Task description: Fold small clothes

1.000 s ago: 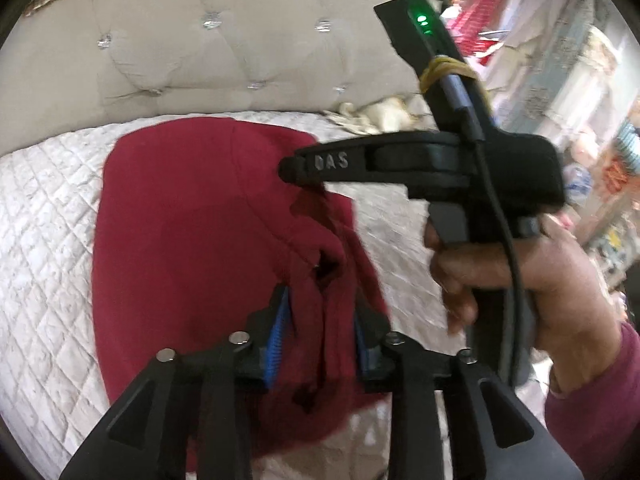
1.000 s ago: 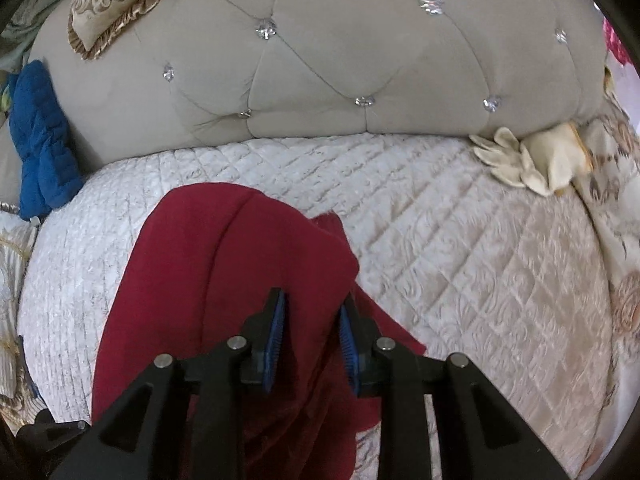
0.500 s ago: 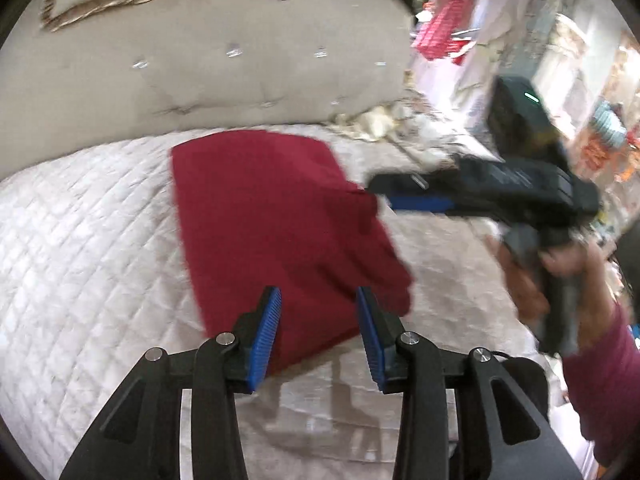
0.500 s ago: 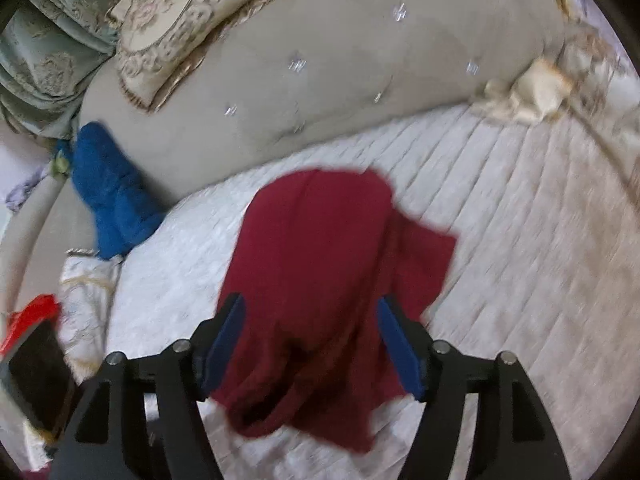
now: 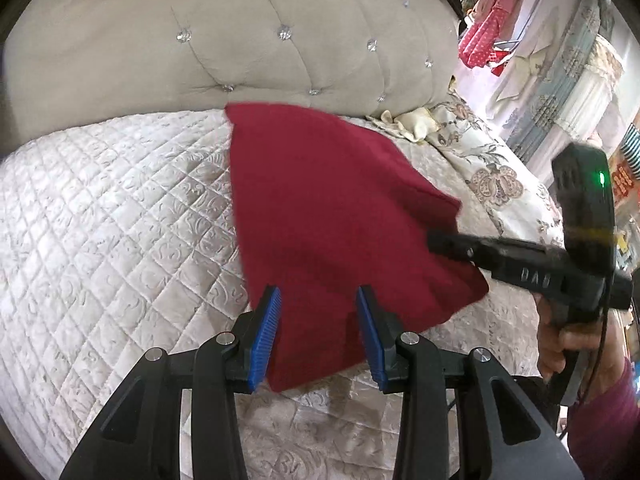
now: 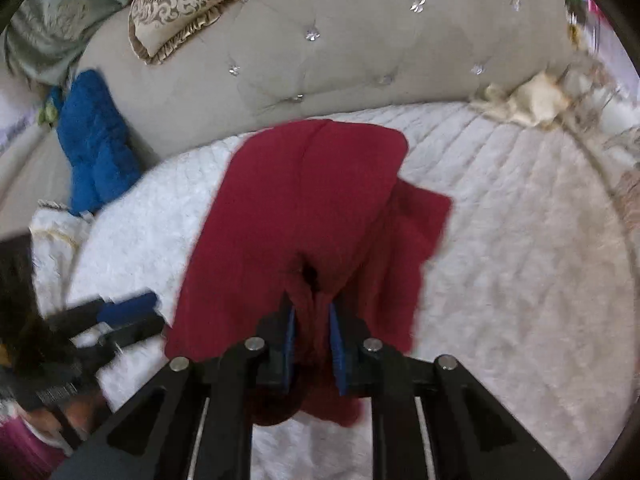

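Note:
A dark red garment lies folded on the white quilted bed; it also shows in the right wrist view. My left gripper is open, its blue pads over the garment's near edge, holding nothing. My right gripper is shut on a bunched fold of the red garment at its near edge. In the left wrist view the right gripper reaches in from the right onto the garment's right side. In the right wrist view the left gripper shows blurred at the lower left.
A beige tufted headboard rises behind the bed. A cream cloth lies at the back right. A blue plush item and a patterned pillow sit at the back left. Floral bedding lies to the right.
My left gripper let go of the garment and opened. My right gripper opened wide, then closed on a fold of the garment. The garment now lies flatter.

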The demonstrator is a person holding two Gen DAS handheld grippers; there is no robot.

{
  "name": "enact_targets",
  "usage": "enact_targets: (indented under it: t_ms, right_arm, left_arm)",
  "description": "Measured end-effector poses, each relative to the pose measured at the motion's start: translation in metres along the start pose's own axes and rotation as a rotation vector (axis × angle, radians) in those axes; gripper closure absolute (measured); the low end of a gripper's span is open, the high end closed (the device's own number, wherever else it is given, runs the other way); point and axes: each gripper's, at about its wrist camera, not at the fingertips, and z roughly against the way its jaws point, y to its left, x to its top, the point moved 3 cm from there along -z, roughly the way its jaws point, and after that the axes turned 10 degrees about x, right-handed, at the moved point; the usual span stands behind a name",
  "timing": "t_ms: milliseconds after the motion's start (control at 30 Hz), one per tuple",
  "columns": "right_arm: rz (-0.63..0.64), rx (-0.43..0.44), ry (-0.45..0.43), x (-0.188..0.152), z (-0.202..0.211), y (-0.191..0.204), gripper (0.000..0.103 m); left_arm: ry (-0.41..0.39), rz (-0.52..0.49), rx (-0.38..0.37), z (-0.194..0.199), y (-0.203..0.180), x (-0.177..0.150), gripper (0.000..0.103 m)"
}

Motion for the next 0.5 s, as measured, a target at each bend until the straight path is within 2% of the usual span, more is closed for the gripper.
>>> enact_targets:
  t_ms: [67,133,200,267,367,433,500]
  right_arm:
    - [-0.030,-0.003,0.039,-0.010,-0.012,-0.011,0.088]
    - [-0.051,0.020,0.026,-0.013,-0.010,-0.017,0.087]
    - [-0.080,0.053,0.011,-0.010,0.001,-0.020,0.082]
    - [-0.123,0.089,-0.033,-0.002,0.018,-0.025,0.064]
    - [-0.163,0.095,-0.118,0.015,0.034,-0.032,0.048]
    - [-0.181,0.068,-0.143,0.029,0.031,-0.034,0.041]
    - [-0.197,0.066,-0.123,0.044,0.013,-0.037,0.040]
  left_arm:
    - [0.023,0.003,0.009,-0.011,-0.002,-0.002,0.087]
    - [0.034,0.004,0.015,-0.019,-0.003,-0.004,0.087]
    - [0.038,0.003,0.036,-0.023,-0.003,-0.005,0.087]
    - [0.034,0.002,0.045,-0.025,-0.002,-0.006,0.087]
    - [0.032,0.007,0.054,-0.027,-0.001,-0.006,0.086]
    - [0.033,0.011,0.053,-0.028,-0.001,-0.007,0.085]
    - [0.033,0.008,0.058,-0.028,-0.002,-0.007,0.085]
